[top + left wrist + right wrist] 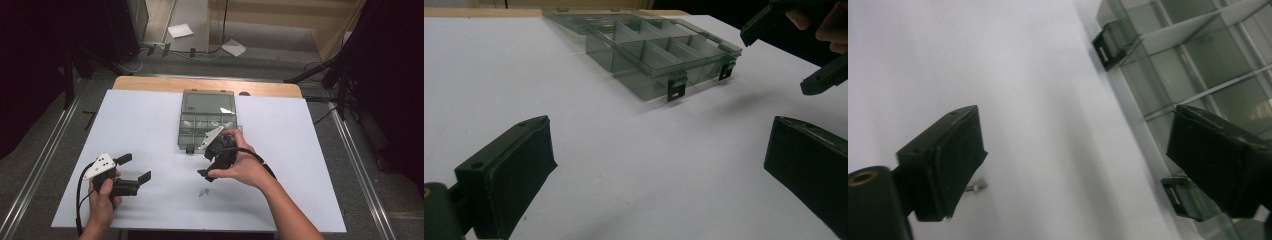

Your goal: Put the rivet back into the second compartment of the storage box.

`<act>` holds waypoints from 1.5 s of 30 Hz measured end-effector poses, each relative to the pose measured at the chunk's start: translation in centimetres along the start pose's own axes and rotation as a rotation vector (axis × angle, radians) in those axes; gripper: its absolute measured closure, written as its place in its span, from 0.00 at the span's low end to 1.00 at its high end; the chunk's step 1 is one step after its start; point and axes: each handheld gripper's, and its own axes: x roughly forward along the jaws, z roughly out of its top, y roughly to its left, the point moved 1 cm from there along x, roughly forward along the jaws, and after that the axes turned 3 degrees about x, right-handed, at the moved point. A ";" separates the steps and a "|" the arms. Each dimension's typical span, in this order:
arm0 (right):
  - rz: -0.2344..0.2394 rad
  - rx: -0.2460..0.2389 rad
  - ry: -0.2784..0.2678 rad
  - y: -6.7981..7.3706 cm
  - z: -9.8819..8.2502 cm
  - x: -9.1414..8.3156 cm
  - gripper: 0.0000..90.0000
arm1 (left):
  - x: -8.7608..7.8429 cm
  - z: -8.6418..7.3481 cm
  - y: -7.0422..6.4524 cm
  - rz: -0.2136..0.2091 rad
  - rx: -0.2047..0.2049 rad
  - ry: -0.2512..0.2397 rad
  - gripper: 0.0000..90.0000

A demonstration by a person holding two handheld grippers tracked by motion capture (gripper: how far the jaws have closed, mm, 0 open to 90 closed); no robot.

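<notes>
Right hand-held gripper (212, 159) released beside organizer box (207, 121)
Left hand-held gripper (134, 168) released too; box near surface's far edge looks light, rigid, slippery: grip its front wall.

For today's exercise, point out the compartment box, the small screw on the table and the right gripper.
compartment box (659, 55), left gripper view, middle divider.
small screw (976, 187), right gripper view, its shaft.
right gripper (209, 159), high view, between its fingertips.

Lab: black curtains (30, 60), floor cables (150, 50), rail-framed table (150, 130).

A white surface (150, 125) with a wooden far edge stands on grey floor (190, 65); 2 paper sheets (180, 30) lie beyond, dark curtains (30, 60) flanking.
</notes>
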 end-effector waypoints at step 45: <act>0.186 -0.030 0.097 4.6 -3.1 3.2 0.79 | 0.0 0.0 0.0 -0.003 0.004 0.000 0.00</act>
